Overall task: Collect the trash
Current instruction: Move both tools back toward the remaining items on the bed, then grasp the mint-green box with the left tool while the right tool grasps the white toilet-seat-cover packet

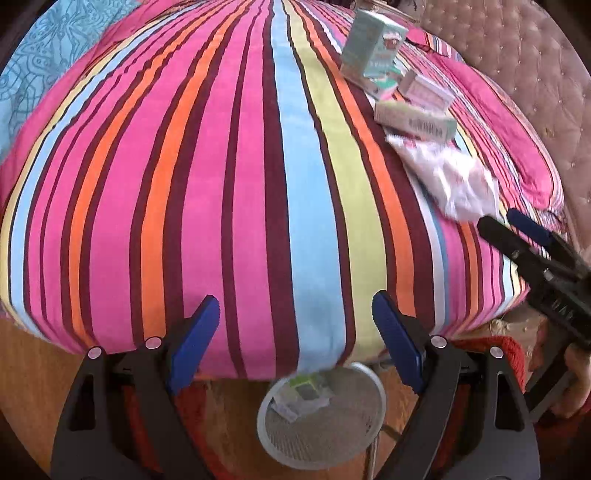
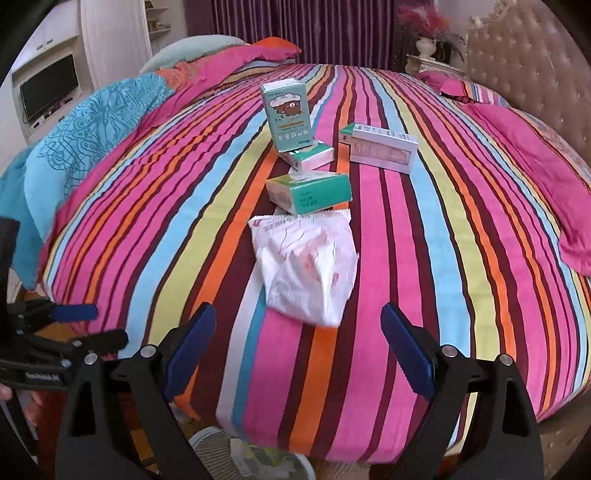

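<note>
A wide bed (image 2: 369, 258) fills both views, covered by a sheet striped in pink, orange, light blue, yellow and dark red. A tufted beige headboard (image 2: 535, 74) stands along its right side, with a pink pillow (image 2: 535, 184) lying in front of it, and a blue patterned blanket (image 2: 85, 129) is bunched on the left. Beyond the bed are dark purple curtains (image 2: 314, 29), a white shelf unit with a dark screen (image 2: 50, 92) and a vase of reddish flowers (image 2: 428, 33). On the floor at the foot of the bed stands a round mesh bin (image 1: 321, 413) with a small box and wrapper already in it. The trash on the sheet lies in a loose cluster: a crumpled white plastic bag (image 2: 306, 266) nearest the foot, a green and white box (image 2: 308, 192) just behind it, a small box (image 2: 310, 157) under an upright teal box with a bear picture (image 2: 286, 114), and a long white box (image 2: 380, 147) to the right. The left gripper (image 1: 295, 332) tilts steeply down over the bed's edge and the bin, its blue-padded jaws wide apart and empty. The right gripper (image 2: 299, 347) points down toward the bag, jaws likewise spread with nothing between them, close to but not touching it.
</note>
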`<state>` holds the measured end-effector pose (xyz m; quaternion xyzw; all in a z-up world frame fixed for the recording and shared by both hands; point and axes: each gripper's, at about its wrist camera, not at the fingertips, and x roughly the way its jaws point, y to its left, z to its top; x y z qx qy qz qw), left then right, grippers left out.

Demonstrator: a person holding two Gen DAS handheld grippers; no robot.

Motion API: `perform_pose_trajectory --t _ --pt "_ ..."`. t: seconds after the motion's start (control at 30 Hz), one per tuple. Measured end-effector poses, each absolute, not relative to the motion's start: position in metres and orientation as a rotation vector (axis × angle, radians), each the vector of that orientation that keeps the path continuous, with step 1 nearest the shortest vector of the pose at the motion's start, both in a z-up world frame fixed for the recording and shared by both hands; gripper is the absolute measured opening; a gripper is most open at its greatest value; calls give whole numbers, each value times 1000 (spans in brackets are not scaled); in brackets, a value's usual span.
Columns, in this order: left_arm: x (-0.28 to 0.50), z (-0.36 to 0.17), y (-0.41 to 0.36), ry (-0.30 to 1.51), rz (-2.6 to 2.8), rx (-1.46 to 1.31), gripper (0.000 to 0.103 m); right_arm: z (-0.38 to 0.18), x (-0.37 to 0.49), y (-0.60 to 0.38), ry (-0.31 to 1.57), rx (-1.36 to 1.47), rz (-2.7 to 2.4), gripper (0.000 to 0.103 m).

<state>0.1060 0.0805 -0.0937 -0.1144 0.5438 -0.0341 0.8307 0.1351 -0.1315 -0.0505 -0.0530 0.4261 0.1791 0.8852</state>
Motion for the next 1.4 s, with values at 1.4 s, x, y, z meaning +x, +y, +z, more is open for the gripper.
perform_pose_trajectory --t 1.4 --pt "329 -41 28 858 -264 41 90 -76 227 -183 928 -82 213 86"
